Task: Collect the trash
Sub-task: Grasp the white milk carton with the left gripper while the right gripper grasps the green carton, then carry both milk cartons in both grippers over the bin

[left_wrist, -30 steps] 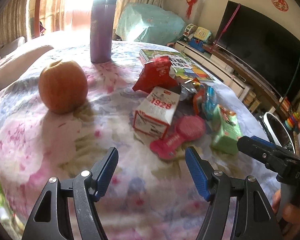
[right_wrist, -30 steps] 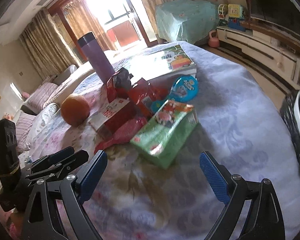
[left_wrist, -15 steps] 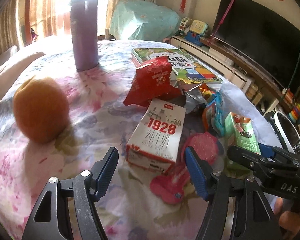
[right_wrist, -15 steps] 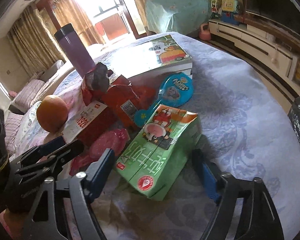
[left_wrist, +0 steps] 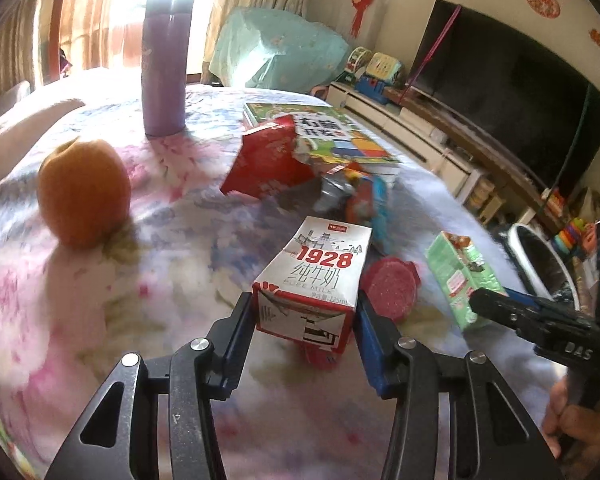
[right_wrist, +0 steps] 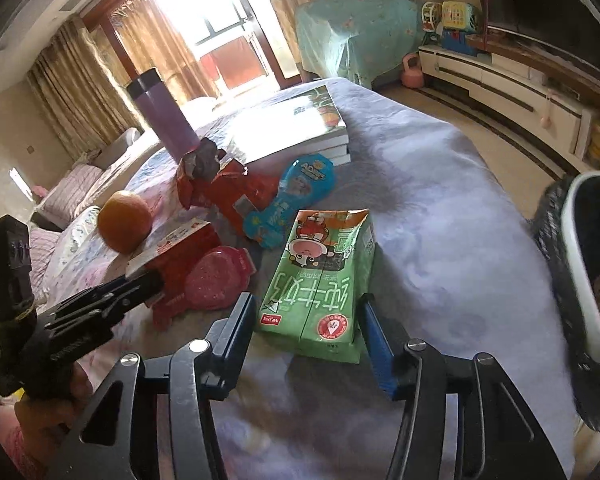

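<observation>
A white milk carton marked 1928 [left_wrist: 324, 264] lies on the flowered tablecloth. My left gripper [left_wrist: 304, 308] has its jaws closing on it, and both blue pads touch the carton's sides at its near end. A green milk carton [right_wrist: 320, 264] lies flat to the right. My right gripper [right_wrist: 306, 312] is closing the same way, its pads against the carton's two long sides. In the left wrist view the right gripper [left_wrist: 500, 304] reaches the green carton [left_wrist: 456, 276] from the right. Both cartons rest on the table.
More litter lies close behind: a pink round wrapper [left_wrist: 390, 284], a red torn packet [left_wrist: 266, 160] and a blue pouch [right_wrist: 296, 192]. An orange [left_wrist: 82, 196], a purple flask [left_wrist: 164, 68] and stacked books [right_wrist: 284, 128] stand farther back. A bin lined with a black bag [right_wrist: 588, 264] stands past the table's right edge.
Both grippers have moved forward onto their cartons. Their jaws, wide apart a second ago, have narrowed until the pads meet the cartons' sides.
</observation>
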Tool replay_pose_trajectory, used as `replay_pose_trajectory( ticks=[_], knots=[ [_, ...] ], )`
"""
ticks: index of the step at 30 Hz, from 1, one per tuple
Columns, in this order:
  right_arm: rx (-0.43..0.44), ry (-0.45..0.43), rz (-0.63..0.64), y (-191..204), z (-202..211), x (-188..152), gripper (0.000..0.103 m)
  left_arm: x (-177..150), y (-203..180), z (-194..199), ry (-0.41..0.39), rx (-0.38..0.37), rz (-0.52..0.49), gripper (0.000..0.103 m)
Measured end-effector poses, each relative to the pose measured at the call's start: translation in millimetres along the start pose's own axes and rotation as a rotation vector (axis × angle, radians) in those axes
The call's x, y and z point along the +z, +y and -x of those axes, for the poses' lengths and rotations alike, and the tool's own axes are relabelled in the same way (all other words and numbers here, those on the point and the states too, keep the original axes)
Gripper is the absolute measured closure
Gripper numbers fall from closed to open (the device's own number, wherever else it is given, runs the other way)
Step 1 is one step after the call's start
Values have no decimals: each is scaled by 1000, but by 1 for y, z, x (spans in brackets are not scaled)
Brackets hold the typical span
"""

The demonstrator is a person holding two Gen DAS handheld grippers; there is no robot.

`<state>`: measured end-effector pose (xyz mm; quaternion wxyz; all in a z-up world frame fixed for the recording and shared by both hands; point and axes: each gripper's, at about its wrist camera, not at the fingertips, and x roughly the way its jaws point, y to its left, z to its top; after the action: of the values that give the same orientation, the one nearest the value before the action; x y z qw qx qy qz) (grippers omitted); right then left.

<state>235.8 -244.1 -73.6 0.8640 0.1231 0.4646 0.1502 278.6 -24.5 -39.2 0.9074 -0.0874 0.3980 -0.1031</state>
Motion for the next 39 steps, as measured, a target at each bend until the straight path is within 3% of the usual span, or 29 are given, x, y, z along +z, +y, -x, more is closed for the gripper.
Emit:
replay_pose_trajectory(
  ticks=[7, 13, 15, 18, 20, 22, 23, 24, 28, 39],
  knots=[
    [1, 21, 74, -1, 26, -19, 49, -33, -22, 27, 18, -45, -6, 56],
    [-44, 43, 85, -8, 24, -21, 47, -41, -32, 21, 49, 7, -43, 56],
    [-52, 41, 79, -8, 20, -19, 44, -40, -34, 20, 49, 12, -48, 54],
    [-54, 33, 62, -9, 16, -18, 35, -37, -41, 18, 48, 40, -65, 42],
    [-55, 27, 47, -11, 14, -18, 35, -36, -46, 17, 39, 49, -88, 41],
    [-61, 19, 41, -12, 13, -18, 36, -37, -51, 14, 38, 59, -111, 44],
    [-66, 18, 37, -13, 12, -18, 42, -38, -52, 13, 43, 61, -117, 53],
    [-65, 22, 28, -15, 11, -19, 44, -39, -54, 11, 53, 53, -120, 56],
    [-47, 0, 17, -23, 21, -24, 53, -39, -57, 15, 39, 28, -112, 57],
    [-12, -90, -23, -47, 79, -30, 54, -43, -94, 33, 12, -99, -114, 57]
  ],
)
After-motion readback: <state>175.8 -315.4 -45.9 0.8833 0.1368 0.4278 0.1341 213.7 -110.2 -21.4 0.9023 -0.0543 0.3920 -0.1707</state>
